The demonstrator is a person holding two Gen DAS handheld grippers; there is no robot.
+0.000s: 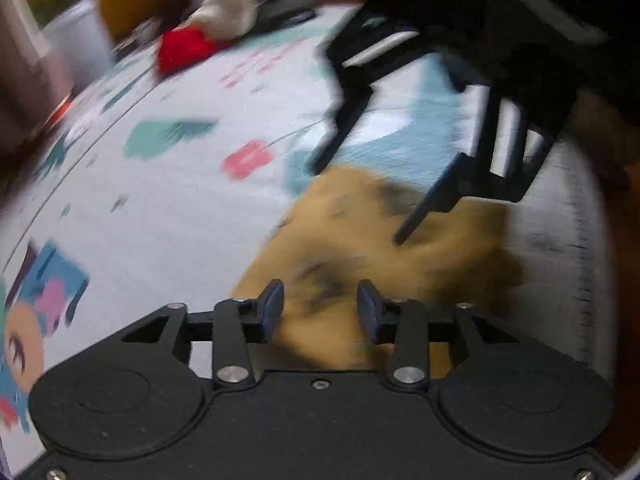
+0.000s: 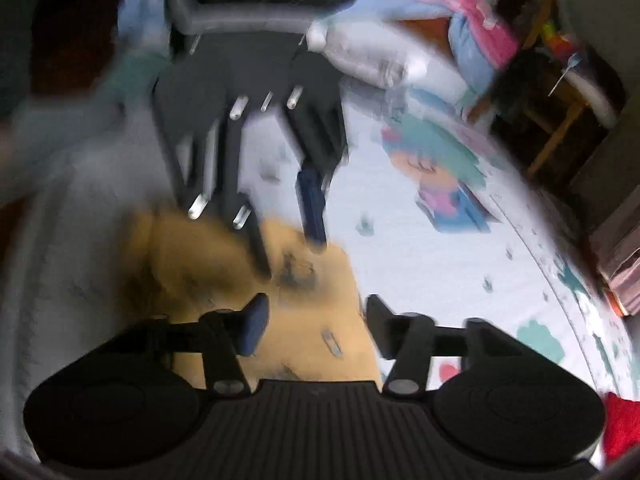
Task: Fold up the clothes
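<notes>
Tan garment (image 1: 360, 248) bunched up on the printed sheet (image 1: 180, 200)
Left gripper (image 1: 320, 312) and right gripper (image 2: 316, 320) both tilt down over it, jaws apart, gripping nothing.

Soft, even indoor light, heavy motion blur throughout — fisheye bending, dark vignetted corners, no glare

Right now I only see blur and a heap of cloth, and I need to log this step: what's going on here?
A person with two handheld grippers is folding clothes on a white bedsheet with cartoon prints. Both grippers hang over a tan garment with dark markings. The left gripper and the right gripper are both open, nothing clamped between their pads. The garment lies bunched on the sheet. A red cloth and a cream cloth wait farther away.
</notes>
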